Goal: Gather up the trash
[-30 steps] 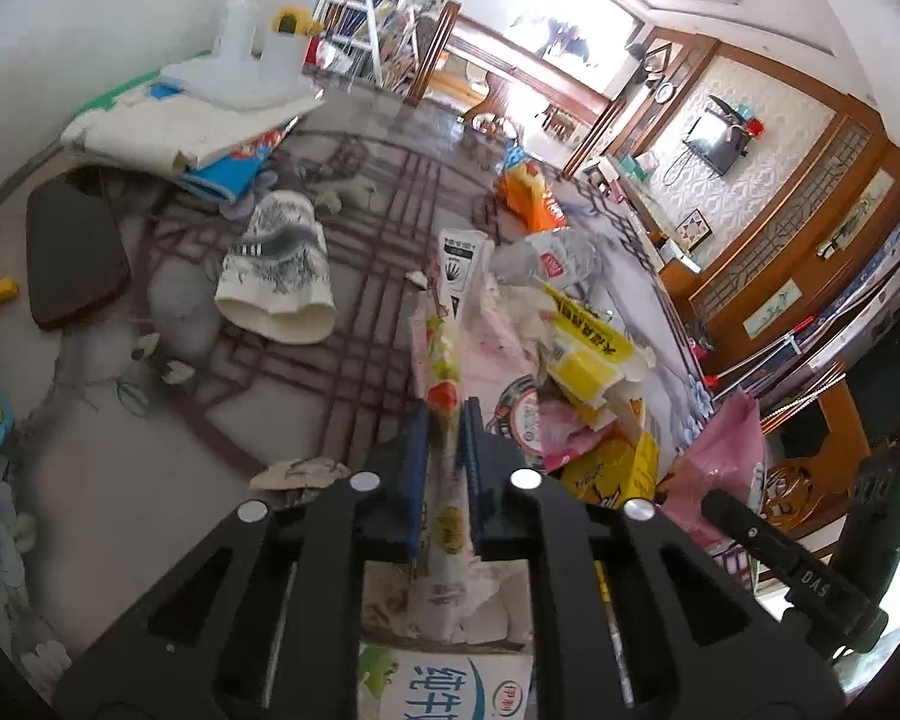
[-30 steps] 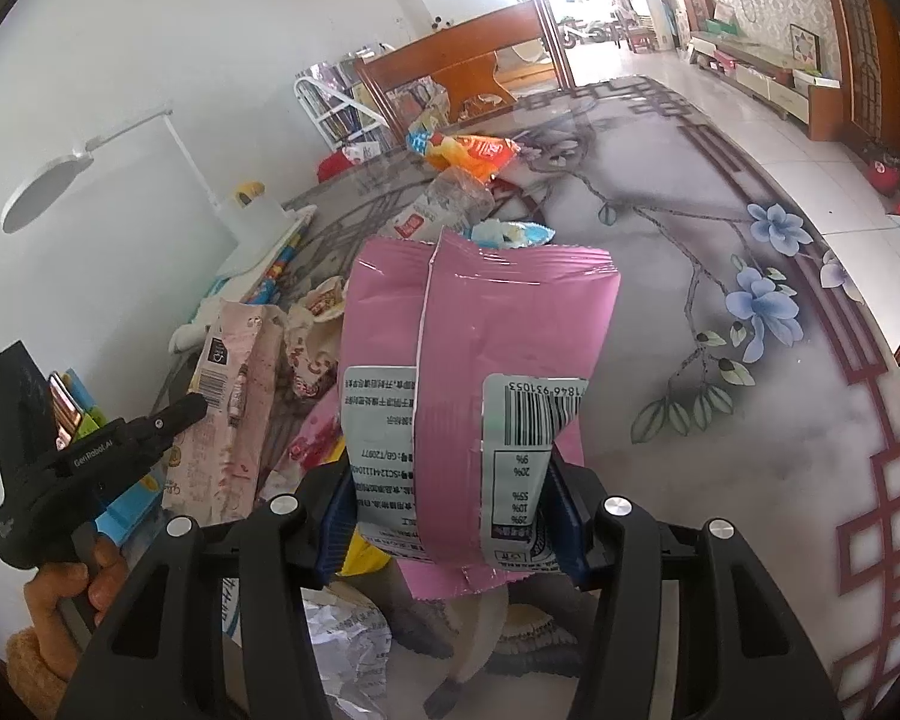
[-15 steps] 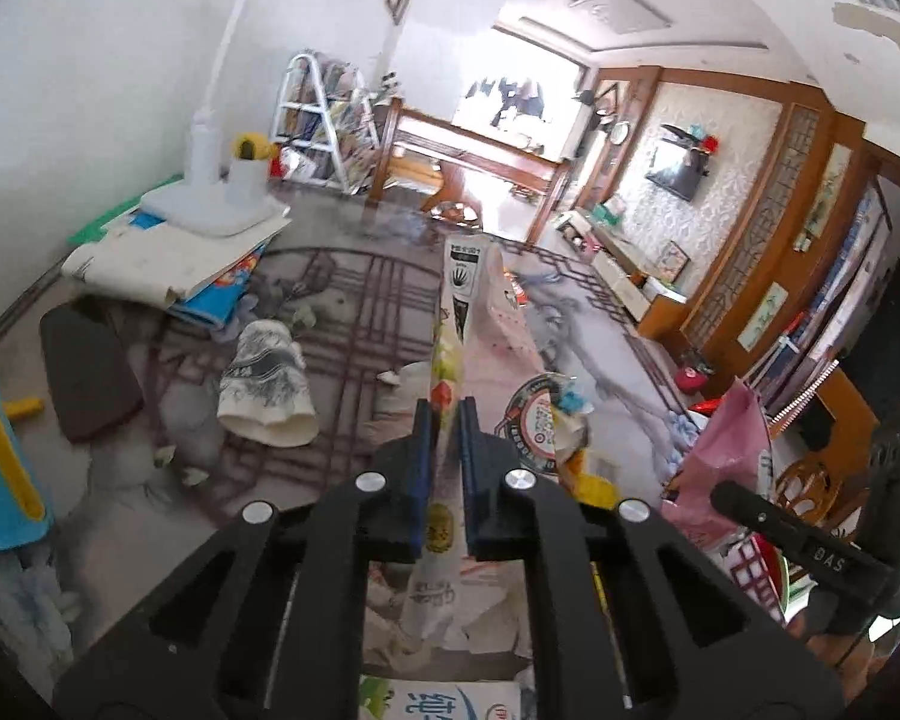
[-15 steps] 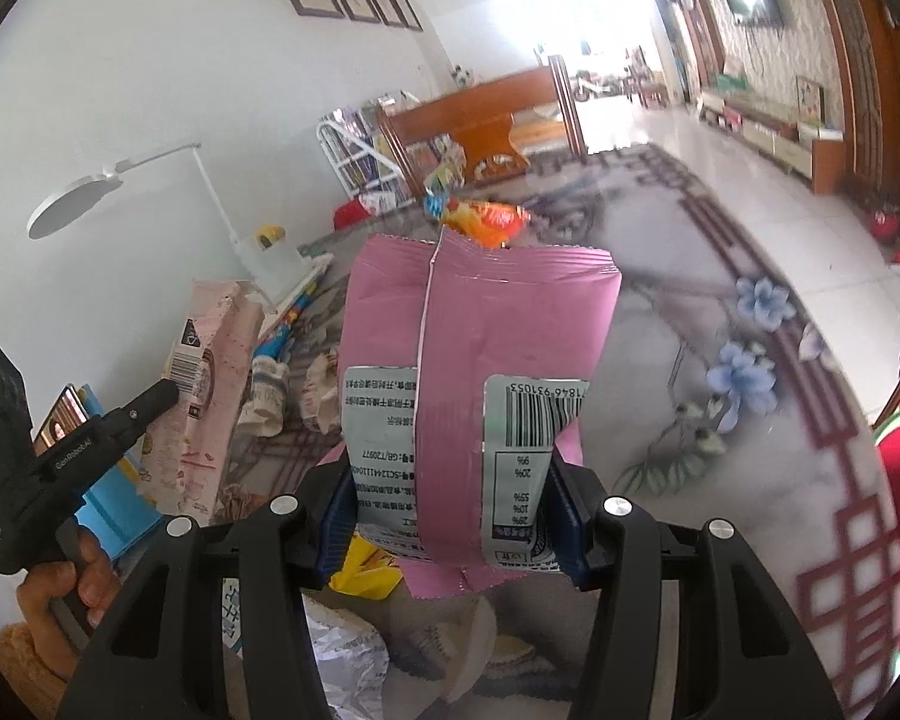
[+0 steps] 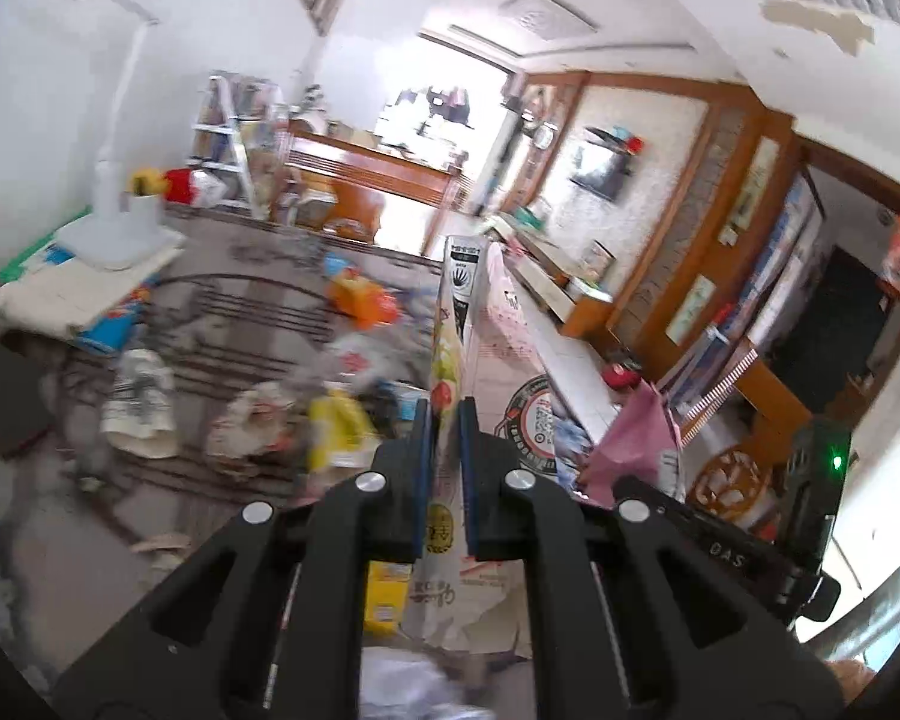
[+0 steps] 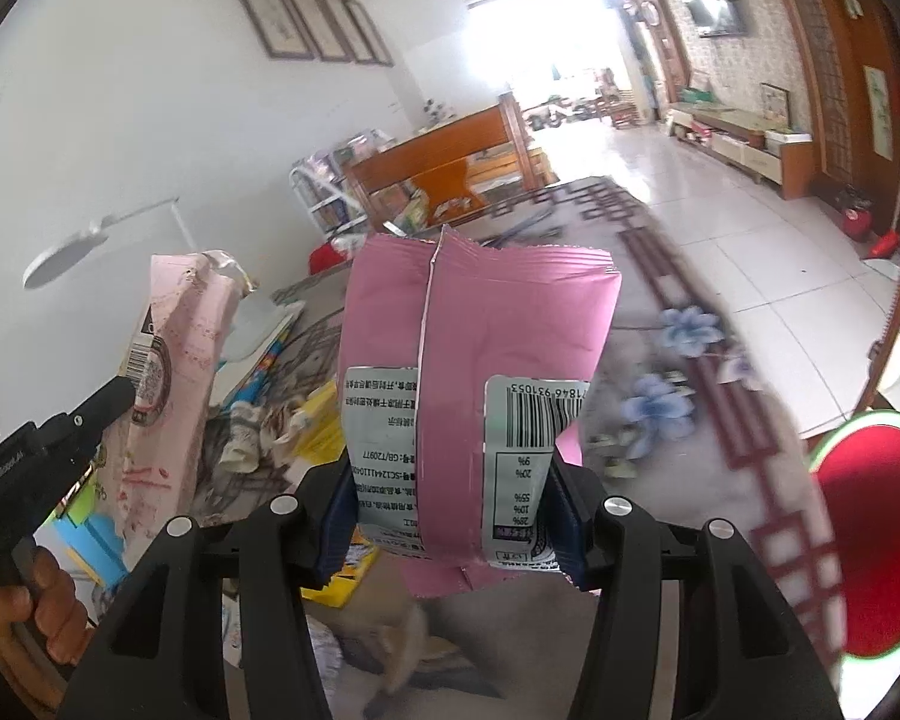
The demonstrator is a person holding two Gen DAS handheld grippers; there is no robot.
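My left gripper [image 5: 444, 414] is shut on a pale pink paper snack bag [image 5: 498, 360], held upright above the table; the bag also shows in the right wrist view [image 6: 174, 372]. My right gripper [image 6: 450, 480] is shut on a pink foil snack bag [image 6: 474, 324] with a barcode, held upright; it shows at the right in the left wrist view [image 5: 636, 444]. More trash lies on the patterned table [image 5: 222, 300]: a yellow wrapper [image 5: 336, 426], a crumpled wrapper [image 5: 252, 426], an orange bag [image 5: 360, 300], a white printed bag [image 5: 141, 402].
A white desk lamp [image 5: 114, 198] stands on stacked books [image 5: 78, 294] at the table's back left. A dark pad [image 5: 6, 396] lies at the left. A red stool [image 6: 870, 534] stands at the right. A wooden bench [image 6: 450, 168] is behind the table.
Both grippers have risen and tilted upward with their bags still held. The table's trash now sits lower in both views.
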